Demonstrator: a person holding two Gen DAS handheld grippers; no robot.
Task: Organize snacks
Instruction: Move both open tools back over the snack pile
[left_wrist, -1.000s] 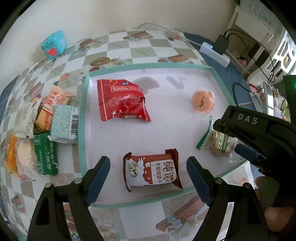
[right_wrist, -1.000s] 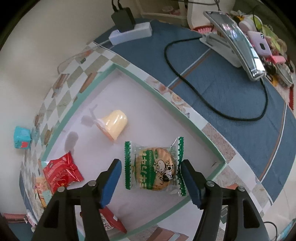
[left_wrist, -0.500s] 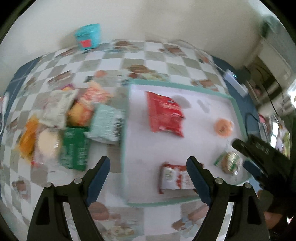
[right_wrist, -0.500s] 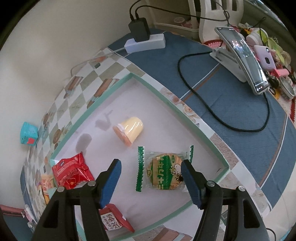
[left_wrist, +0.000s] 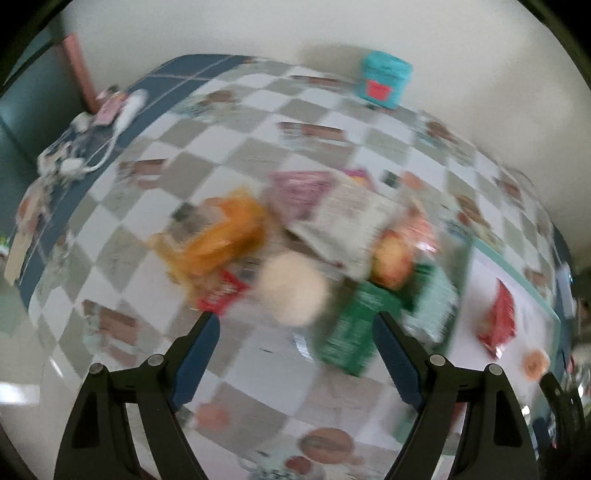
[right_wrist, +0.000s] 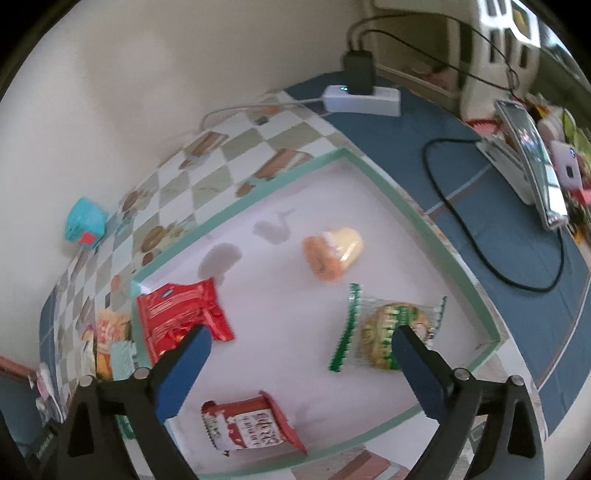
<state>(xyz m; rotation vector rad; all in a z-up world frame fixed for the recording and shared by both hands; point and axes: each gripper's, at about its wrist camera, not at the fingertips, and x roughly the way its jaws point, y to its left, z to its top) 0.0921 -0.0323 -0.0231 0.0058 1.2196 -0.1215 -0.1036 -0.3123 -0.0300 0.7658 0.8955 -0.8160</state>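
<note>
Hovering over the unsorted heap of snacks (left_wrist: 295, 254) on the checkered cloth (left_wrist: 155, 184), the left gripper (left_wrist: 295, 347) has its jaws spread wide with nothing between them, which reads as lining up for a pick from the pile. That view is heavily smeared, so only rough shapes come through: an orange packet (left_wrist: 218, 236), a pale round snack (left_wrist: 291, 293) nearest the fingertips, a green packet (left_wrist: 351, 339) just to its right, and a whitish wrapper (left_wrist: 351, 221) behind; which pieces overlap I cannot tell. A teal box (left_wrist: 384, 83) stands apart by the wall, and the mint rim of the white tray (left_wrist: 509, 258) shows at the right edge. From the right wrist, the right gripper (right_wrist: 299, 350) is likewise spread wide and empty, held above the tray (right_wrist: 428, 236), probably waiting there while the other hand fetches. Inside the tray four snacks lie apart from one another: a red bag (right_wrist: 181, 314) at the left edge, a jelly cup (right_wrist: 332, 253) tipped on its side near the middle, a green-edged cookie pack (right_wrist: 388, 332) toward the right corner, and a red-and-white milk snack pack (right_wrist: 251, 424) at the near edge. Their spacing suggests each is being given its own spot. More loose packets (right_wrist: 110, 343) lie just outside the tray's left rim.
</note>
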